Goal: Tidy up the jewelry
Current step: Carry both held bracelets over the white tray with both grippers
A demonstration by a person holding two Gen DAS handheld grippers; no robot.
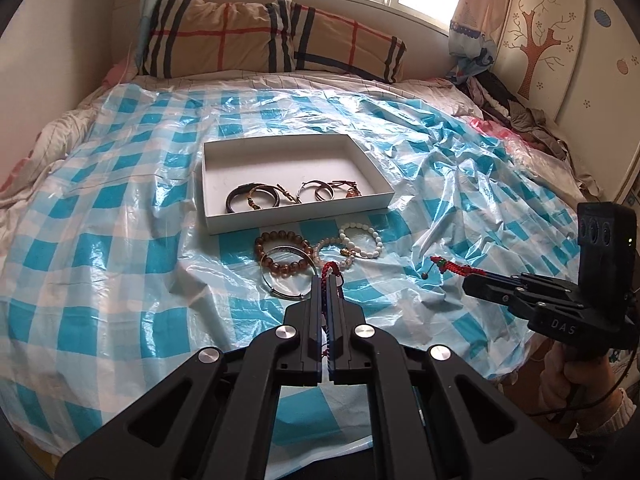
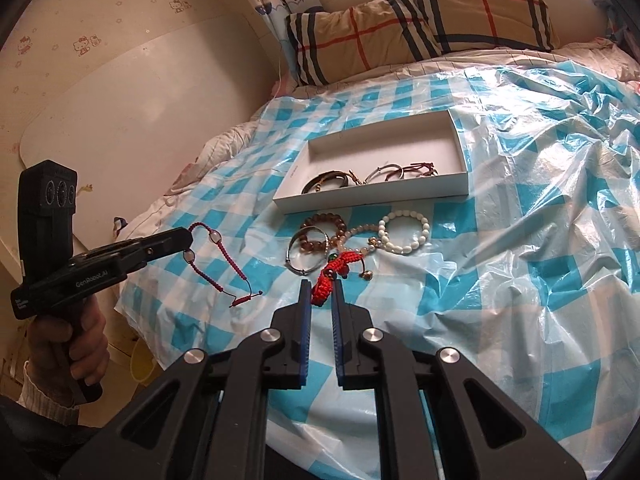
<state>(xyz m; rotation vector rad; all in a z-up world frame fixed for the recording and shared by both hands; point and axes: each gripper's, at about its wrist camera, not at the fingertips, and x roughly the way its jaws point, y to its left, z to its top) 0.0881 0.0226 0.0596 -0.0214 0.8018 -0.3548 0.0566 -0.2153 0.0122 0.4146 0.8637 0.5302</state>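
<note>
Both tongs are clamped on cord bracelets lifted clear of the bed, presumably bound for the white box [image 1: 376, 196], which already holds several bangles. The left tongs [image 1: 325, 280] pinch a dark red cord bracelet [image 2: 208, 252] that dangles free; the right tongs [image 2: 322, 286] grip a bright red knotted bracelet [image 2: 328, 276]. Beaded bracelets [image 1: 360, 240] wait just before the box (grouped, easy to reach). A blue-checked plastic sheet [image 1: 120, 220] covers the bed; a plaid pillow [image 1: 260, 36] lies under the window.
</note>
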